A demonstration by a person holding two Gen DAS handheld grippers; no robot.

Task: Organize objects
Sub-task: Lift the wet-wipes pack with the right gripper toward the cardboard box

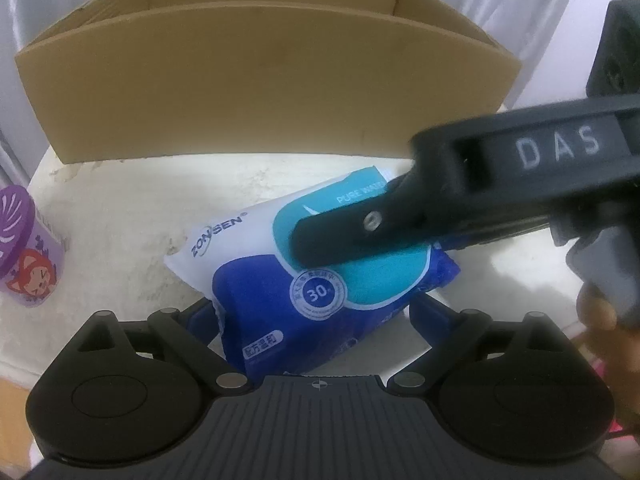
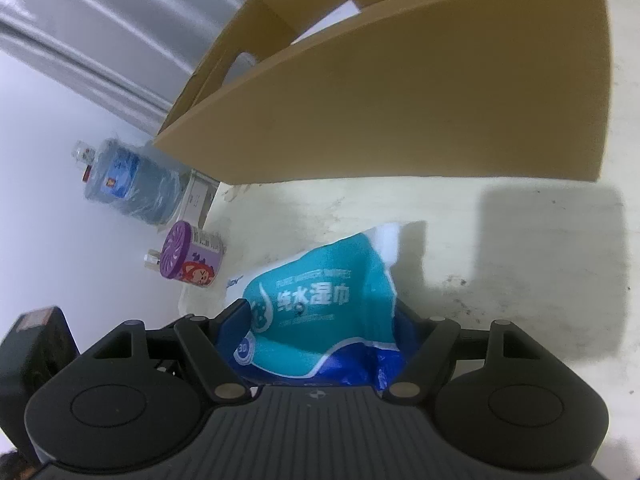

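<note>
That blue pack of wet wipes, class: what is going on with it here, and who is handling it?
A person holding a gripper in each hand has the wet wipes pack between both. The left gripper straddles its near end; the right gripper has its jaws on either side of the other end, one finger lying across the teal flap. The open cardboard box stands just behind on the white table, and a purple container sits off to the side.
</note>
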